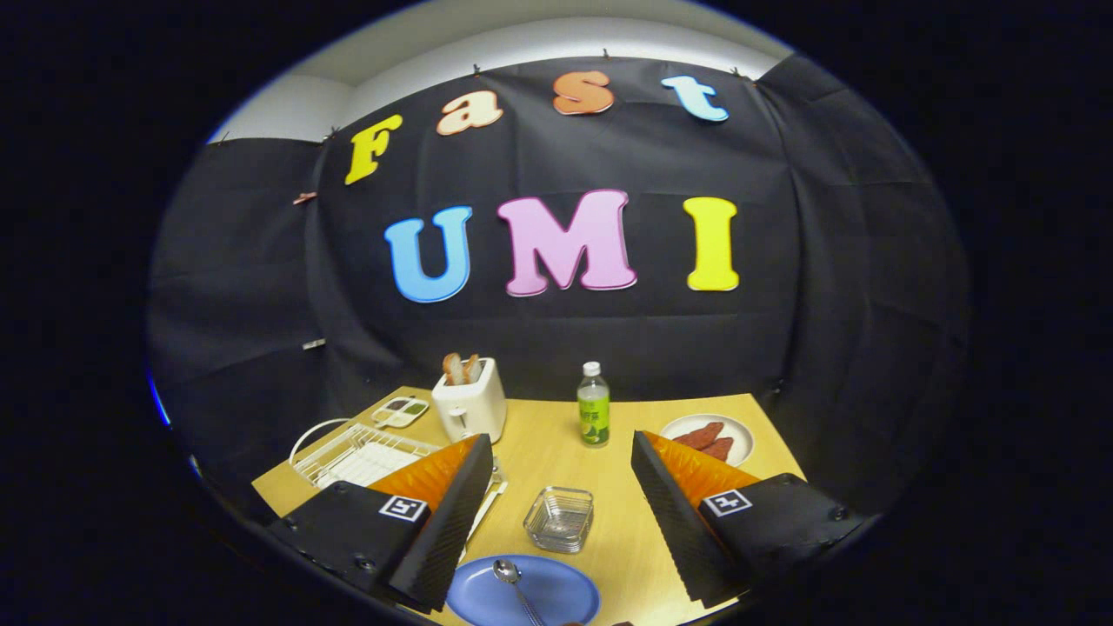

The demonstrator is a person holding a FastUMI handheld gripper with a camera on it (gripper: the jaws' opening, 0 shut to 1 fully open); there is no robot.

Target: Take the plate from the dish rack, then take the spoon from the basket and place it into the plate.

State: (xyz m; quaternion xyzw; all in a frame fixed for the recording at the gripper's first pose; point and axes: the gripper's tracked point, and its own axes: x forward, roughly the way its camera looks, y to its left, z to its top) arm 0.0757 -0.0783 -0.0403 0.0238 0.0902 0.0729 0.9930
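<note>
Spoon (516, 589), a small shiny metal one with a rounded bowl and slim handle, is lying on the flat round blue plate (523, 593), which is sitting on the pale wooden table (548, 435) nearest the camera, between and just below the fingertips. The gripper (561, 513) is hovering above the plate with its fingers spread wide, holding nothing. By this look, the placing is done. The risk now, as I judge it, is in pulling away: a low or careless sweep of the ribbed fingers could be clipping the plate's rim or tipping the smooth spoon off its slick surface.

Just beyond the plate, a small square clear glass dish (559, 518) is standing; a nudge could be sliding it. Past the plate to the left, a white wire dish rack (361, 452) is resting by the table's edge. Further behind the plate, a boxy white toaster (470, 404) with bread slices and a clear bottle with a green label (594, 405) are standing upright, and a white round plate of reddish strips (709, 436) is lying off to the right.
</note>
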